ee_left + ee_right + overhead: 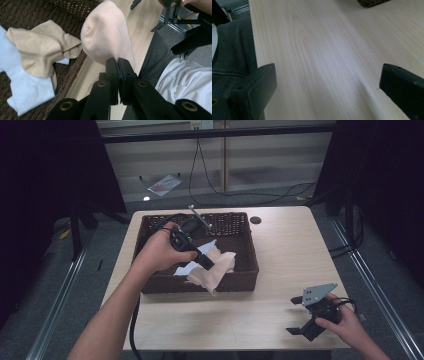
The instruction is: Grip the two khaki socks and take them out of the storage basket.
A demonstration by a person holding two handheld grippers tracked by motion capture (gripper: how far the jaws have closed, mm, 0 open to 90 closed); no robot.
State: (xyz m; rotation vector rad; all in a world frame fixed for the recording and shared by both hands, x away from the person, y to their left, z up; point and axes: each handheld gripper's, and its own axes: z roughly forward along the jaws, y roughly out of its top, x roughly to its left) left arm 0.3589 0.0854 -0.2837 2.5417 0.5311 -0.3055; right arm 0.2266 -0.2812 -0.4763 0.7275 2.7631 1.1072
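Basket of dark wicker sits mid-counter. My left hand-held gripper pinches a pale pink sock over the basket's near rim; tan sock and white sock lie inside. My right hand-held gripper rests spread wide near the counter's near right corner.

A dark wicker basket sits on the bench toward its far edge, left of centre. The left gripper hangs over the basket's near wall with a pale peach sock pinched in it, draped across that wall. White cloth lies inside. The right gripper hovers near the bench's near right corner, jaws spread.
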